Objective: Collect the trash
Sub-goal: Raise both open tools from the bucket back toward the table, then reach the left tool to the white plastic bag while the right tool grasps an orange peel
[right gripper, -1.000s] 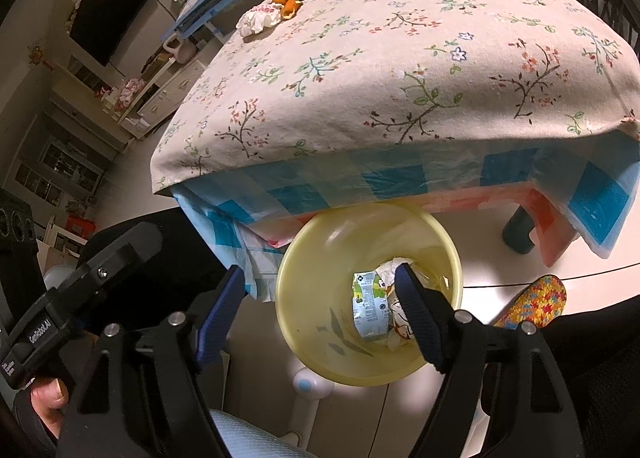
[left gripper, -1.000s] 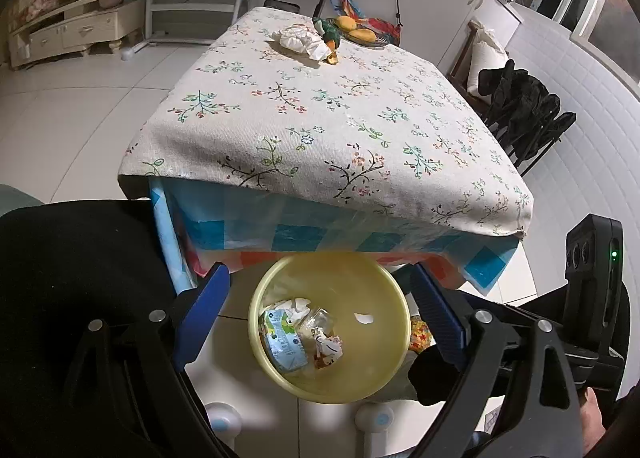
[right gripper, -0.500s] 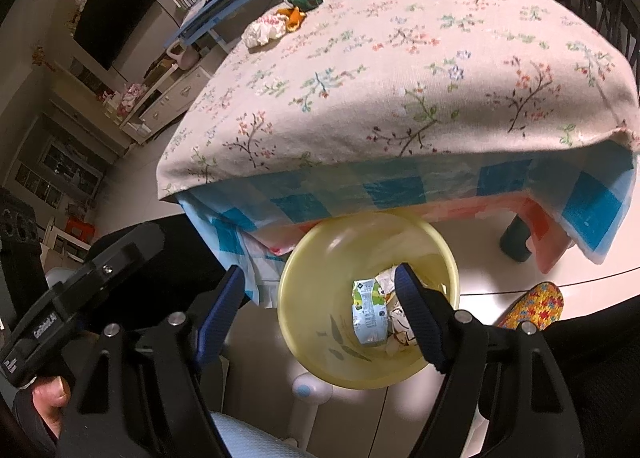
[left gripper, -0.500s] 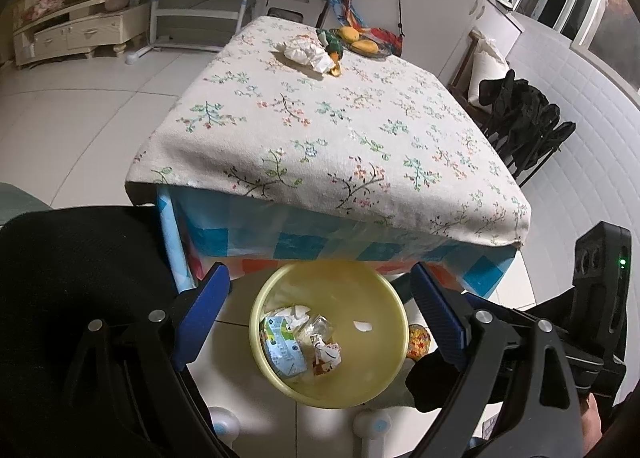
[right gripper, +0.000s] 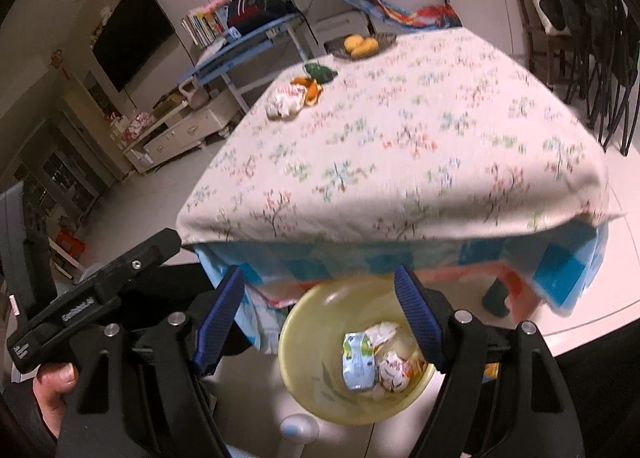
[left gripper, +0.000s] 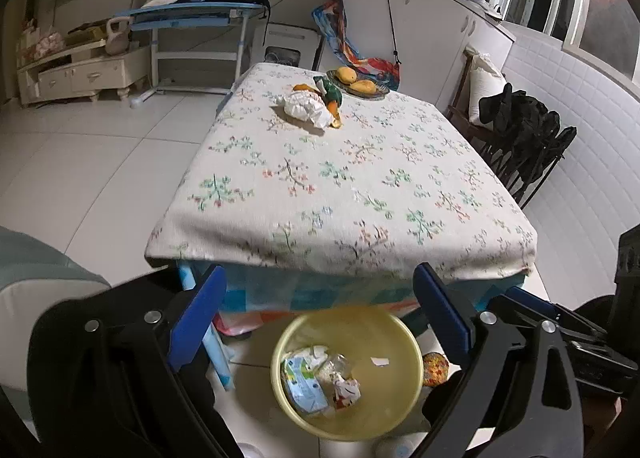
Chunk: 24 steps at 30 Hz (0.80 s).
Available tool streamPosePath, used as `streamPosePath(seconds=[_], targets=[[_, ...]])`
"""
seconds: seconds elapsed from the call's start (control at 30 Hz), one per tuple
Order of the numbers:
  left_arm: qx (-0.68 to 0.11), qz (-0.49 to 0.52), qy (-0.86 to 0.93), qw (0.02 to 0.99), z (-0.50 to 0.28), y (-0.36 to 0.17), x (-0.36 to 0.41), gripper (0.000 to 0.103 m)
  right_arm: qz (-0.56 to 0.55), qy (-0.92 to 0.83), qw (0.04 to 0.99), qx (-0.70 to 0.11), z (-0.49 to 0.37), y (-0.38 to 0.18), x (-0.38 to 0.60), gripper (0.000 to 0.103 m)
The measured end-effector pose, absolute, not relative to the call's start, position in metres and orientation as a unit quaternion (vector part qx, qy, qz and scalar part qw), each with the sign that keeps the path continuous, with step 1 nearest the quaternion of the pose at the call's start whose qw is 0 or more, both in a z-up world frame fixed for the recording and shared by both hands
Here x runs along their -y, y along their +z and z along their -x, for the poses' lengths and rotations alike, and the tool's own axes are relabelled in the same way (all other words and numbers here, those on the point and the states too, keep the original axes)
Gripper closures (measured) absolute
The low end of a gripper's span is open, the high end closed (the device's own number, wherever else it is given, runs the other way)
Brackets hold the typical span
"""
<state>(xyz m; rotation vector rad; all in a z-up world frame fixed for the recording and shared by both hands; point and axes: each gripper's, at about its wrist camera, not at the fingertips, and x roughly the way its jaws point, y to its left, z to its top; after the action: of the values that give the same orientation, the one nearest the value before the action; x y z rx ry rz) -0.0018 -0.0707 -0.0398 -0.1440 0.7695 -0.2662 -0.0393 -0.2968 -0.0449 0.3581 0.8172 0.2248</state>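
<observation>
Square table under a floral off-white cloth tablecloth (left gripper: 344, 186) over a blue-checked plastic underlayer. Round yellow plastic bin (left gripper: 347, 372) on the tiled floor just below the near table edge, holding a flattened green-white carton (left gripper: 302, 380) and crumpled wrappers. Left gripper (left gripper: 320, 322) fingers wide apart, empty; right gripper (right gripper: 320, 316) fingers also apart, empty, both above the bin. Crumpled white paper wad (left gripper: 305, 108) on the far tabletop, touching orange peel (left gripper: 334, 114) and green wrapper (left gripper: 330, 92). Only the right wrist view shows a black TV (right gripper: 134, 32) and the left gripper's body held in a hand (right gripper: 54, 390).
</observation>
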Motion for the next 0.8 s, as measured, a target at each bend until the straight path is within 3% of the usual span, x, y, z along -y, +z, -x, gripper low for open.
streamPosePath(seconds=[0.8], targets=[[-0.37,0.088,-0.108,0.919,-0.077,-0.049,0.061,0.011,-0.142,0.1,0.905,-0.388,-0.02,-0.042,0.304,0.026]])
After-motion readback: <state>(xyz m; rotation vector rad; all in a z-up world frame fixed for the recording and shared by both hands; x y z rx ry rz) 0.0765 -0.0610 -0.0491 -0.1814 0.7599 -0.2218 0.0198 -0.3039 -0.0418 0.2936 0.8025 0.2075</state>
